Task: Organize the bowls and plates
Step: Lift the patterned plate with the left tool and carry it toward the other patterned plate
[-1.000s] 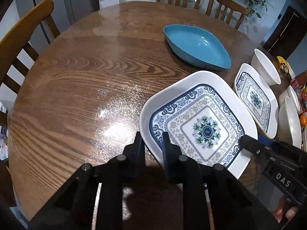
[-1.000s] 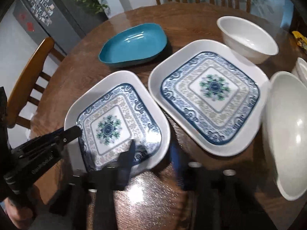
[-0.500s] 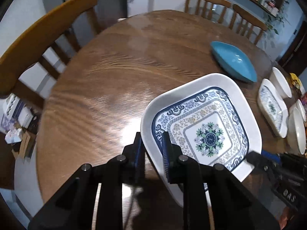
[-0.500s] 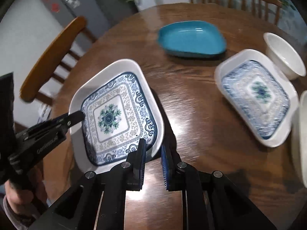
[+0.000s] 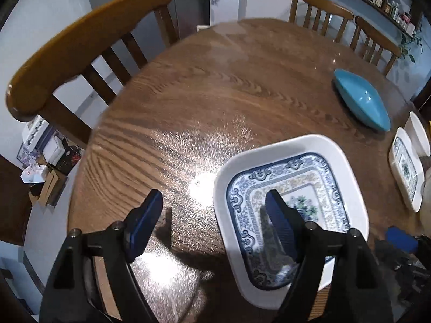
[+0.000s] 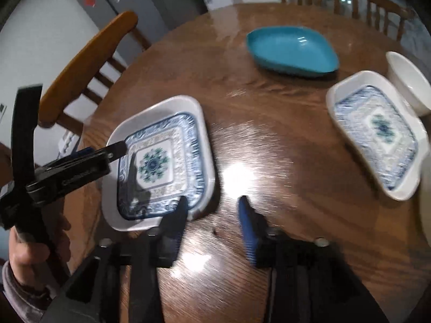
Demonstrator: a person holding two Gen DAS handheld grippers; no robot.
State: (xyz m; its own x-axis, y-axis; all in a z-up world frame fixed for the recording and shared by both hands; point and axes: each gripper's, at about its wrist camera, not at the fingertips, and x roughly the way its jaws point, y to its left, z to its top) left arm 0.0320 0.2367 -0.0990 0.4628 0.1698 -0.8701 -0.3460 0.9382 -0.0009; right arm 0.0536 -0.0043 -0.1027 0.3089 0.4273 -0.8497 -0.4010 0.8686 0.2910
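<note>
Left gripper (image 5: 214, 207) spreading wide over the table (image 5: 204, 86), holding nothing. Left finger (image 5: 145, 220) hanging above bare wood; right finger (image 5: 280, 223) hanging above the near plate (image 5: 344, 167), apparently not touching it. Plate lying flat, under and just ahead of the right finger, its patterned middle partly covered by that finger. Chair (image 5: 80, 45) standing far ahead to the left, beyond the table edge. Blue dish (image 5: 361, 99) sitting well ahead to the right, apart from the plate. Second plate (image 5: 404, 169) and white bowl (image 5: 417, 137) sitting at the far right edge of this view, very close together.

Right gripper (image 6: 212, 210) also standing open, gripping nothing. Left finger (image 6: 175, 215) covering the near corner of the near plate (image 6: 161, 107); contact not possible to tell, because of blur. Right finger (image 6: 247, 220) hanging over bare wood. Left gripper (image 6: 118, 148) reaching in from the left over the same plate, held by a hand (image 6: 29, 253). Blue dish (image 6: 291, 48) lying far ahead. Second plate (image 6: 347, 94) lying ahead to the right, white bowl (image 6: 409, 80) just behind it.
</note>
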